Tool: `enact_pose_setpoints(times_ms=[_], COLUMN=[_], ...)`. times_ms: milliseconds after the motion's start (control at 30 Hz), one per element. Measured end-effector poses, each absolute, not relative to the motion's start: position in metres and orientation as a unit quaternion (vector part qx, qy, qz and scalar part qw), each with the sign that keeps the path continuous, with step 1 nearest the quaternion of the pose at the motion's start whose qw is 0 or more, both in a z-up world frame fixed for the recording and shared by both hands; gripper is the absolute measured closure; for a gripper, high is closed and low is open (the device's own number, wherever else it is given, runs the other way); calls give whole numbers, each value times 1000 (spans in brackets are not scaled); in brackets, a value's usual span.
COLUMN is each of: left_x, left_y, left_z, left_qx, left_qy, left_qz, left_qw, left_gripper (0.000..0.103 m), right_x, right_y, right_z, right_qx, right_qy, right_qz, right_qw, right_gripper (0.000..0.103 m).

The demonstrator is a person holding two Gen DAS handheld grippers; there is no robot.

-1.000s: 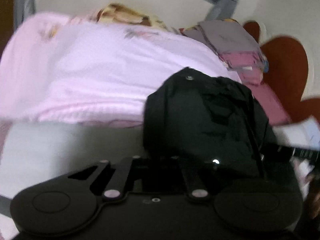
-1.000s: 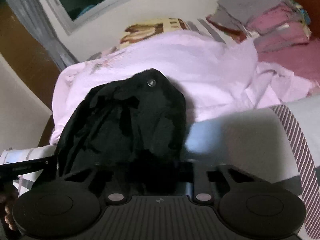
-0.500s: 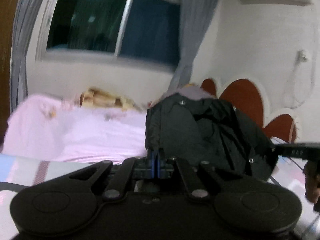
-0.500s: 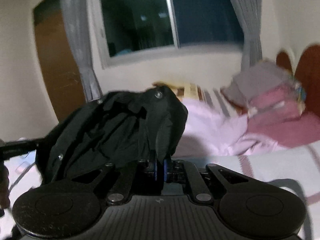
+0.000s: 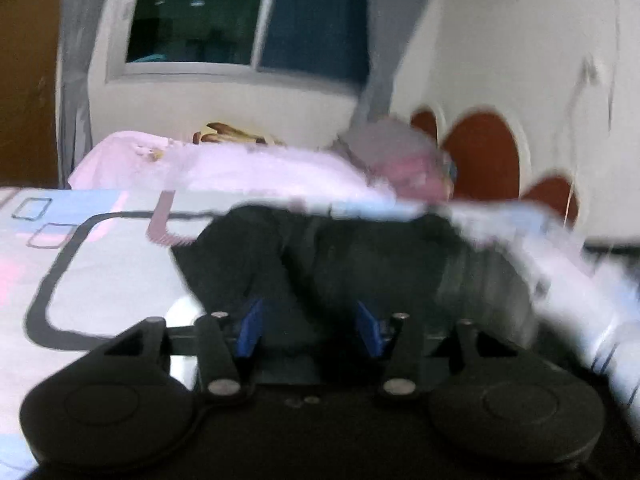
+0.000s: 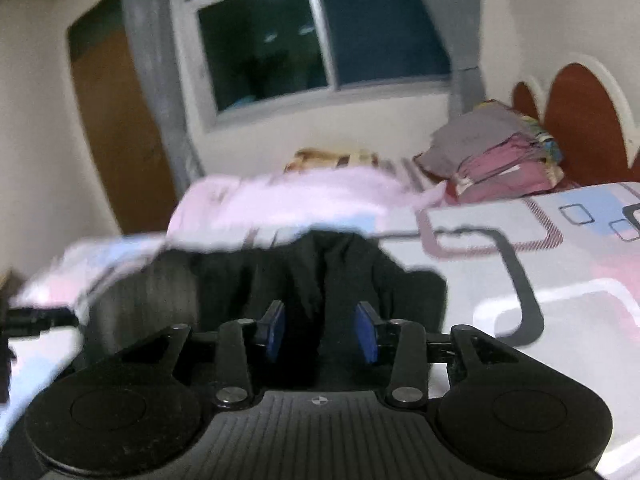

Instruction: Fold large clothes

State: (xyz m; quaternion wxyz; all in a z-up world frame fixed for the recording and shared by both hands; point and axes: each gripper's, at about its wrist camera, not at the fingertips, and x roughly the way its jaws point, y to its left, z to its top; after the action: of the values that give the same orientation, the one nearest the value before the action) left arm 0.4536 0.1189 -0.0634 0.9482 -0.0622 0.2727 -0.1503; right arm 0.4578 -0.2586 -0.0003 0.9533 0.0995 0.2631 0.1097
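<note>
Both tongs, left (image 5: 308, 328) and right (image 6: 320, 334), have just opened, dropping the limp black garment (image 6: 320, 272); regrip its edges.

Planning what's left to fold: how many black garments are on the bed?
1: the black garment lies on the patterned bedspread, just ahead of both hand-held grippers; the folded stack may hide more.

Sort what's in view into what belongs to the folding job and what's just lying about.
Job: black garment, left gripper, right gripper, patterned bedsheet.
Lying about: pink blanket, stack of folded clothes, window, headboard.
</note>
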Motion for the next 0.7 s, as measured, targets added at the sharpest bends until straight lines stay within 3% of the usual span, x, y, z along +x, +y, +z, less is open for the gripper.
enact_pose_setpoints(times_ms=[67, 167, 333, 433, 567, 700], left_x=[471, 494, 511, 513, 514, 525], left_y=[101, 64, 35, 36, 29, 27], left_z=[-54, -66, -134, -154, -137, -84], left_qx=[-74, -54, -54, -65, -34, -25], left_qy=[276, 314, 413, 423, 428, 335], left_qz=[-158, -175, -143, -138, -146, -117], left_qw=[945, 932, 898, 893, 891, 935], left_gripper=[63, 73, 78, 78, 79, 56], right_x=[474, 498, 524, 516, 514, 533], right_y=[-239, -206, -154, -152, -166, -187], right_z=[8, -6, -96, -113, -99, -44], right_qx=[99, 81, -27, -33, -13, 44], right_qy=[257, 292, 435, 413, 398, 316], right_qz=[123, 156, 139, 136, 147, 140], right_qw=[953, 940, 889, 900, 905, 937], right_gripper=[63, 64, 64, 63, 63, 63])
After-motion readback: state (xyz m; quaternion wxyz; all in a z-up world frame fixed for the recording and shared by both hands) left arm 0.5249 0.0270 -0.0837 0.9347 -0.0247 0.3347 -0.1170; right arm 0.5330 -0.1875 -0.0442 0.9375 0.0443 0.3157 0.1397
